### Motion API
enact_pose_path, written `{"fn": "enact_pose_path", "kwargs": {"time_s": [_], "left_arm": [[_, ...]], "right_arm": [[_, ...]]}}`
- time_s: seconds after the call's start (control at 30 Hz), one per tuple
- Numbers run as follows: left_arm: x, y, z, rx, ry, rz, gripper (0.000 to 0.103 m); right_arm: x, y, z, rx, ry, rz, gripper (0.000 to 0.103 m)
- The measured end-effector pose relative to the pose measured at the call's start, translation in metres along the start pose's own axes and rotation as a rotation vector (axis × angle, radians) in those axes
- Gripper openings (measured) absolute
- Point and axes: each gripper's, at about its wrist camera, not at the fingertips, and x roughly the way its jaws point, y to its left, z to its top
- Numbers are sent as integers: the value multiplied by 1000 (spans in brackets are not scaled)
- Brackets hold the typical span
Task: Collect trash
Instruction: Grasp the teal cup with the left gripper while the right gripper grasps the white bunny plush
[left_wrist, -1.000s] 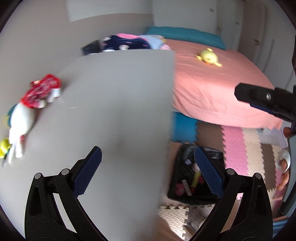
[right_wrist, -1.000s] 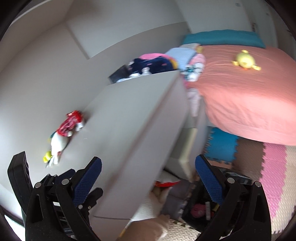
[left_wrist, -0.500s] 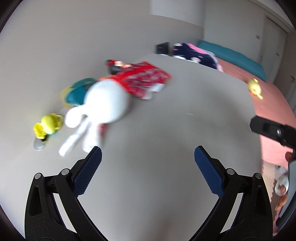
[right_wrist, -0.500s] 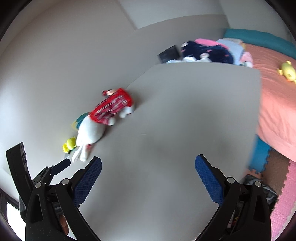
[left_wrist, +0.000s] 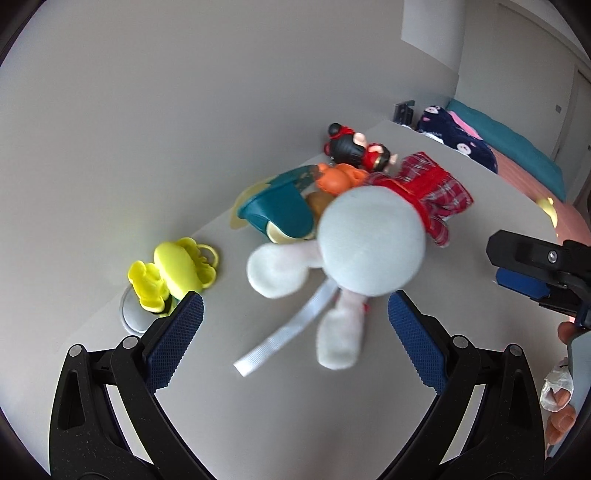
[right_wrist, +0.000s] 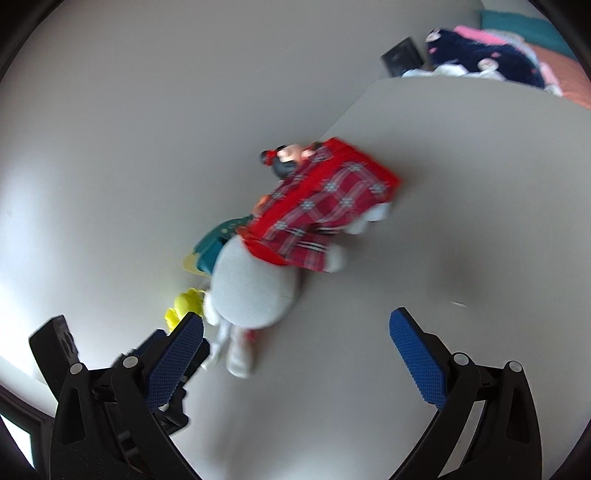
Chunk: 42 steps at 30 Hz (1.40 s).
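progress: early, nothing seen collected | left gripper: jaws spread wide, nothing held, near white plush rabbit in red plaid dress on grey tabletop | right gripper: spread, nothing held | left to do: all pickup.
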Motion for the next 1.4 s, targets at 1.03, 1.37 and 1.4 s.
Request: {"fn": "enact_pose_path", "kwargs": {"time_s": [1.03, 1.37, 1.4], "left_arm": [[43, 26, 42, -250, 5, 21, 97], [95, 34, 61, -393, 35, 102, 78], [98, 35, 63, -399, 30, 106, 76]], "right_arm": [[11, 23, 35, -66, -102, 79, 53], [-38, 6, 22, -120, -125, 39, 54], [-39, 4, 28, -123, -125, 36, 54]]}}
